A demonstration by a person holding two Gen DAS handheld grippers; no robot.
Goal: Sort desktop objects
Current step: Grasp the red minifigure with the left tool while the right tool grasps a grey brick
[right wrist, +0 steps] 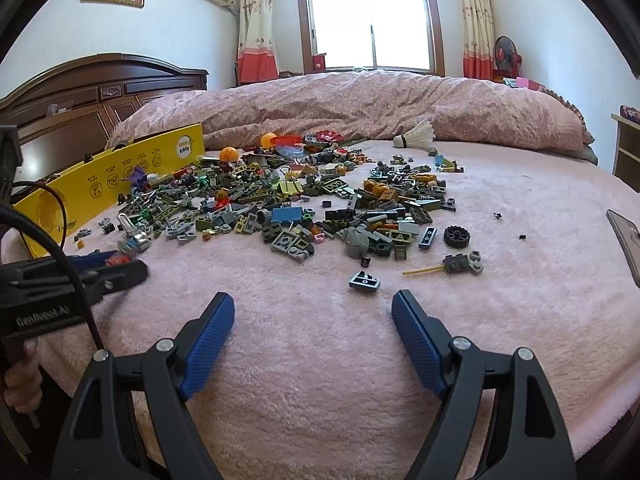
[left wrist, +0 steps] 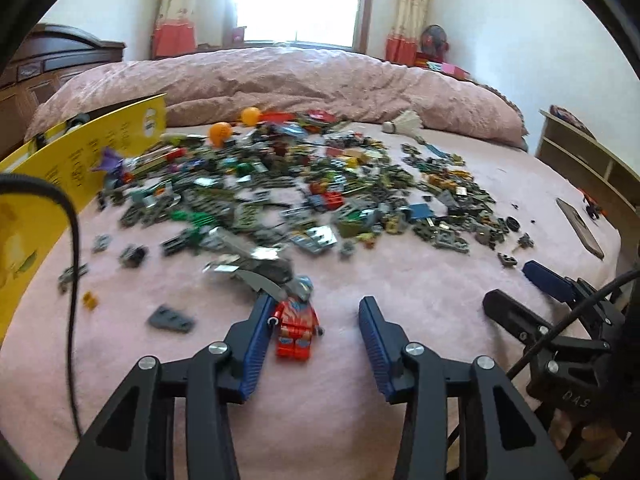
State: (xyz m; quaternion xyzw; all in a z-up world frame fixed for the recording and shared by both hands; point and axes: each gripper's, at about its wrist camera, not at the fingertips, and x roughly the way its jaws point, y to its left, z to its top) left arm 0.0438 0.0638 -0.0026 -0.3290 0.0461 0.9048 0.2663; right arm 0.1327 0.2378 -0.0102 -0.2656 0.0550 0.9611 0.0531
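A big pile of small toy bricks (left wrist: 304,184) lies on a pink blanket (left wrist: 400,280); it also shows in the right wrist view (right wrist: 320,208). A red minifigure (left wrist: 295,328) with a grey head lies between my left gripper's (left wrist: 316,312) open fingers, touching the left finger (left wrist: 256,344). My right gripper (right wrist: 314,308) is open and empty over bare blanket, short of a small dark brick (right wrist: 365,281). The right gripper shows at the right in the left wrist view (left wrist: 544,280). The left gripper shows at the left in the right wrist view (right wrist: 116,266).
A yellow box (left wrist: 76,168) stands at the left, also in the right wrist view (right wrist: 120,180). Two orange balls (right wrist: 229,155), a white shuttlecock (right wrist: 418,134), a black wheel (right wrist: 456,236) and a phone (right wrist: 626,240) lie around the pile. A folded quilt (right wrist: 360,108) lies behind.
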